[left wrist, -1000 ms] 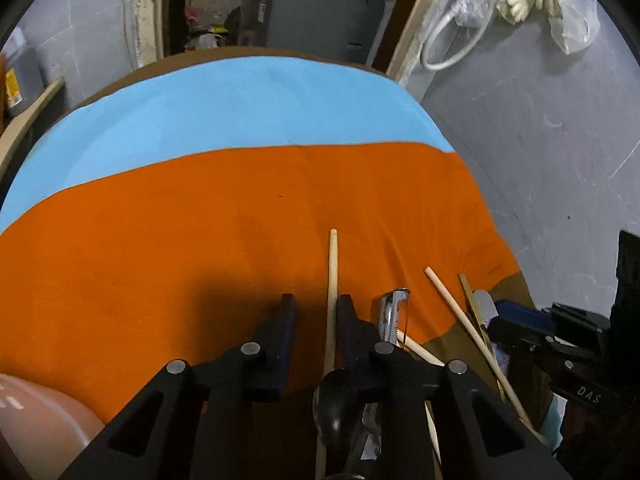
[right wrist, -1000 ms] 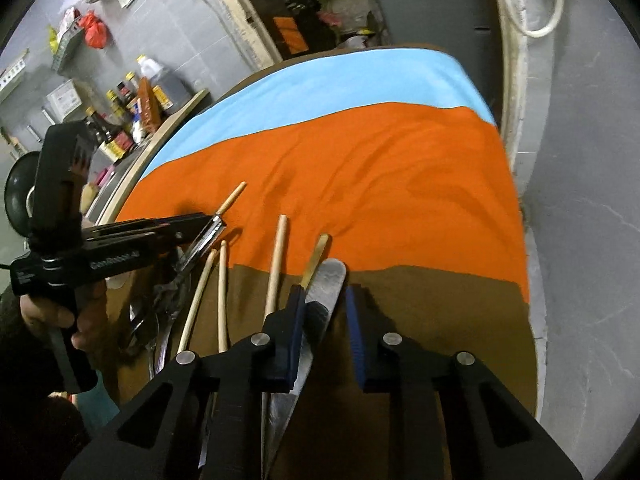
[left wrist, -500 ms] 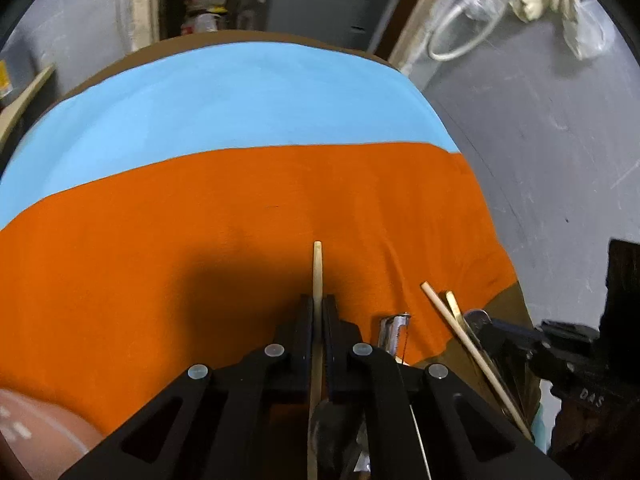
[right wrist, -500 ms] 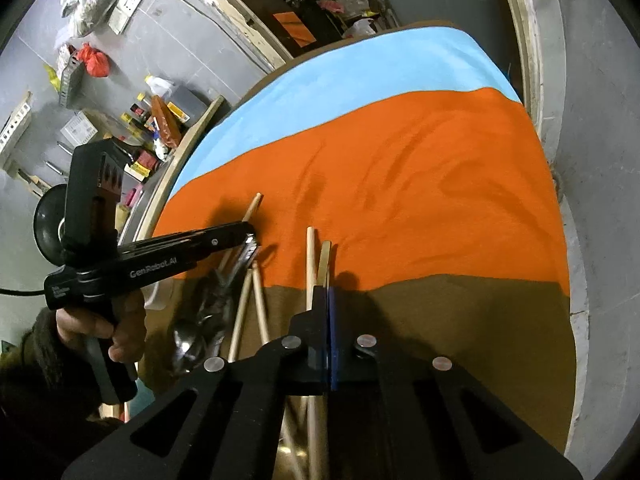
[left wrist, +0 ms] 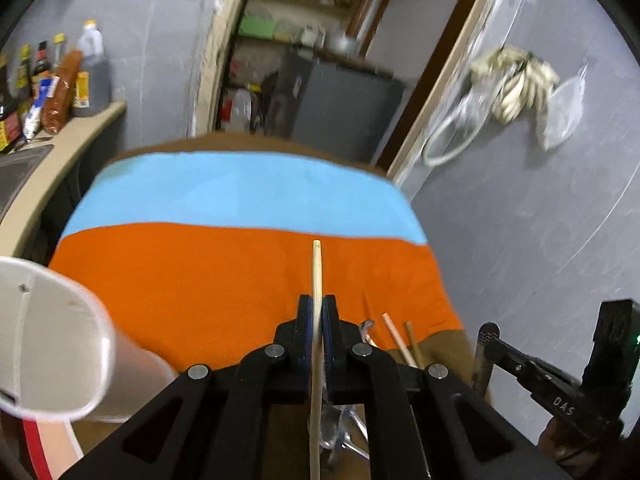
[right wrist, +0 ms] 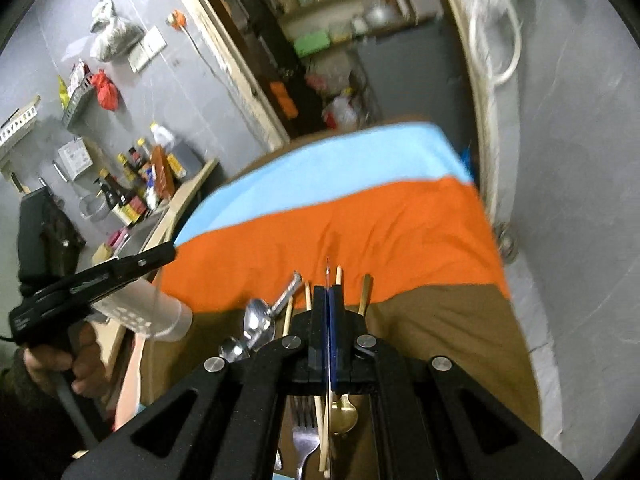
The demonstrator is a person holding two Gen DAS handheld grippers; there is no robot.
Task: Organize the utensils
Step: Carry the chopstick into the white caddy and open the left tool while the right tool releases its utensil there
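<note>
Both our hand-held grippers have lifted off the table (left wrist: 248, 280) since the earlier frame: the left hand-held gripper (left wrist: 318, 312) is clenched on a wooden chopstick (left wrist: 317, 272), the right hand-held gripper (right wrist: 328, 300) on a knife (right wrist: 328, 276). We should keep both grips firm and tilt each piece tip-down into the white holder (left wrist: 48, 340), left of the chopstick, clear of the utensil pile (right wrist: 260, 320)

Orange and blue cloth (left wrist: 224, 280) lies bare ahead; white cup (left wrist: 52, 344) crowds left, utensil pile (right wrist: 280, 320) lies below.
</note>
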